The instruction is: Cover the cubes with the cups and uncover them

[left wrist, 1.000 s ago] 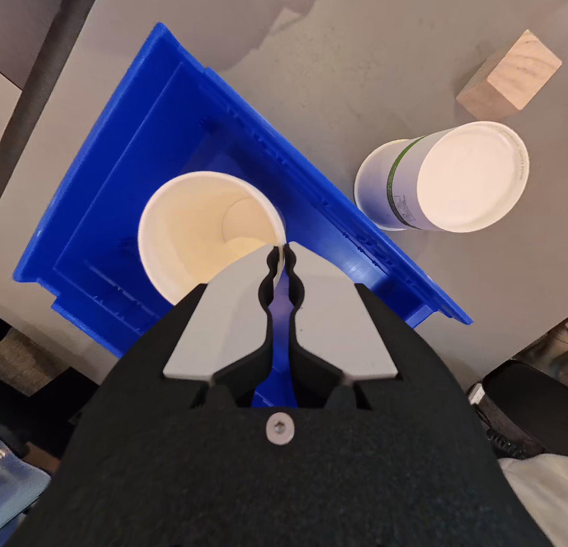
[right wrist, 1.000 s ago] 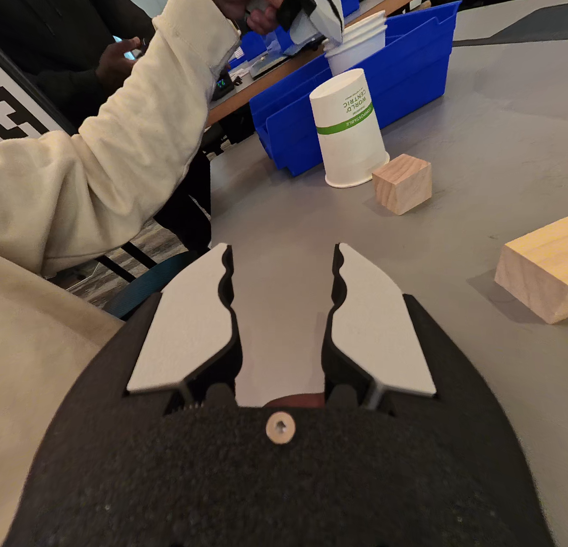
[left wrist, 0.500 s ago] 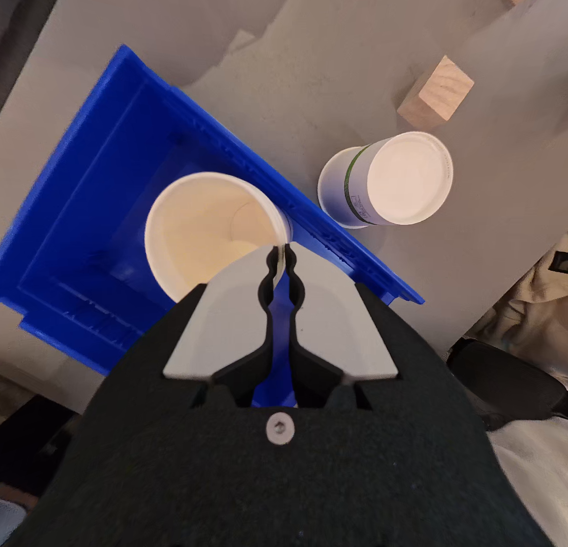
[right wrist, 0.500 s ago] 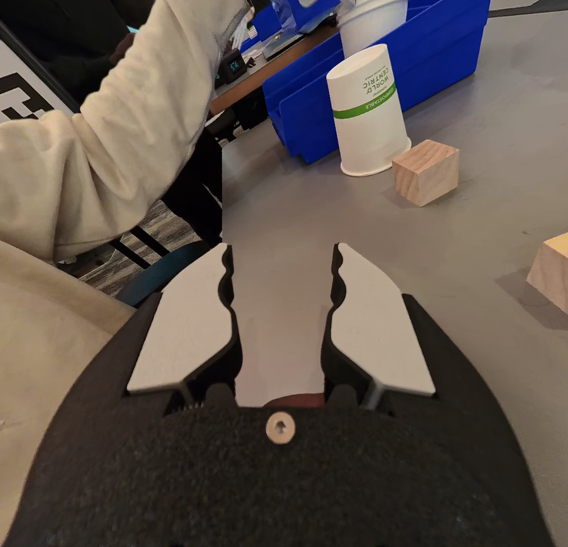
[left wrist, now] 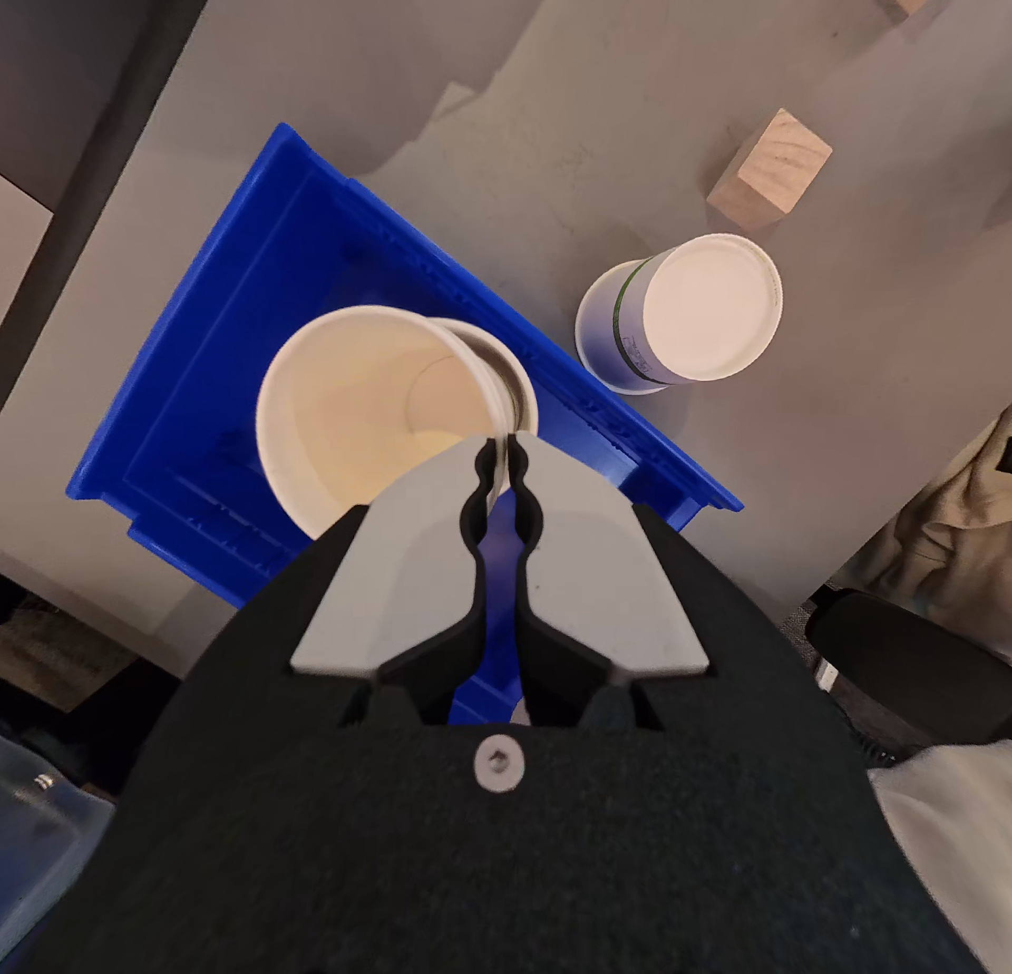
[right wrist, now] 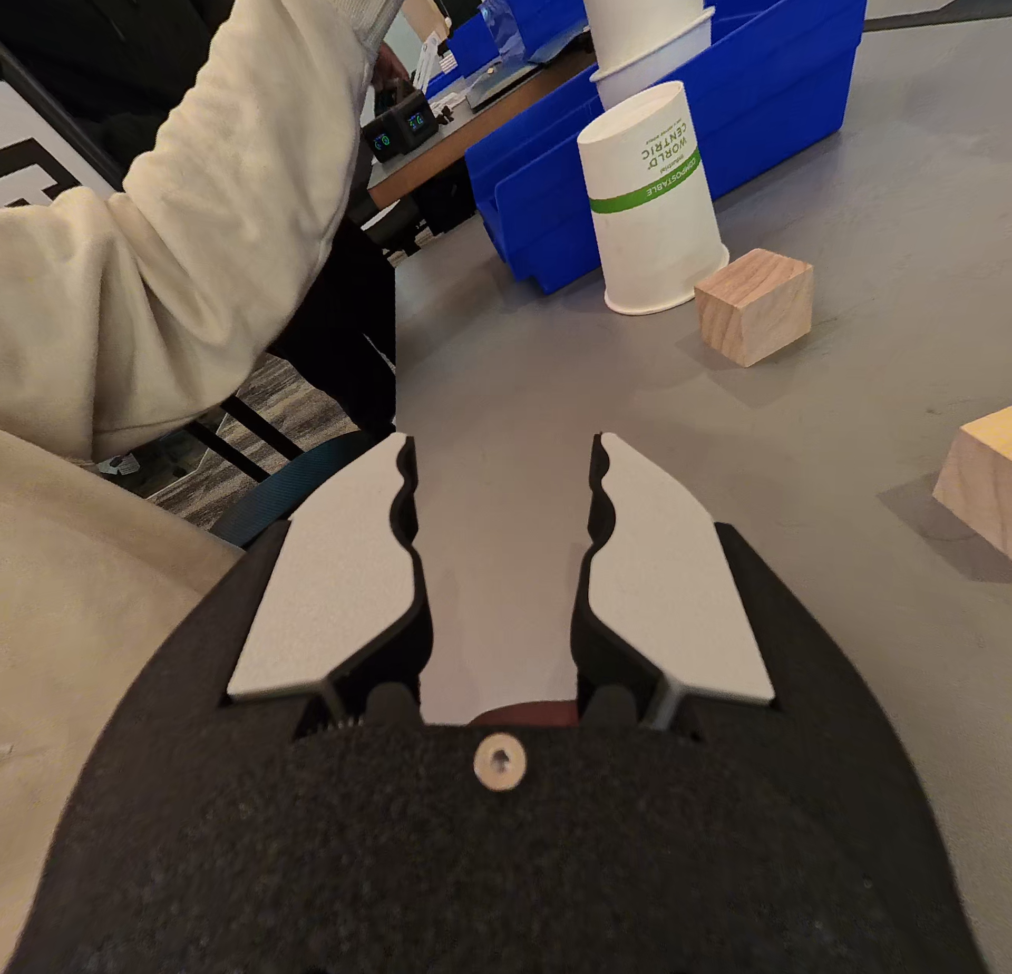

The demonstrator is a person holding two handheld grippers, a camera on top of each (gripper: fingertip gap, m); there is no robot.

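Pinching a cup (left wrist: 350,400) rim over the bin (left wrist: 230,312), the left gripper (left wrist: 501,446) may drag up nested cups, while the right gripper (right wrist: 504,444) gapes empty

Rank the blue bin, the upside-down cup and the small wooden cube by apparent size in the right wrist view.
1. blue bin
2. upside-down cup
3. small wooden cube

All three stand close together on the table, so nearness to the camera hardly skews the order.
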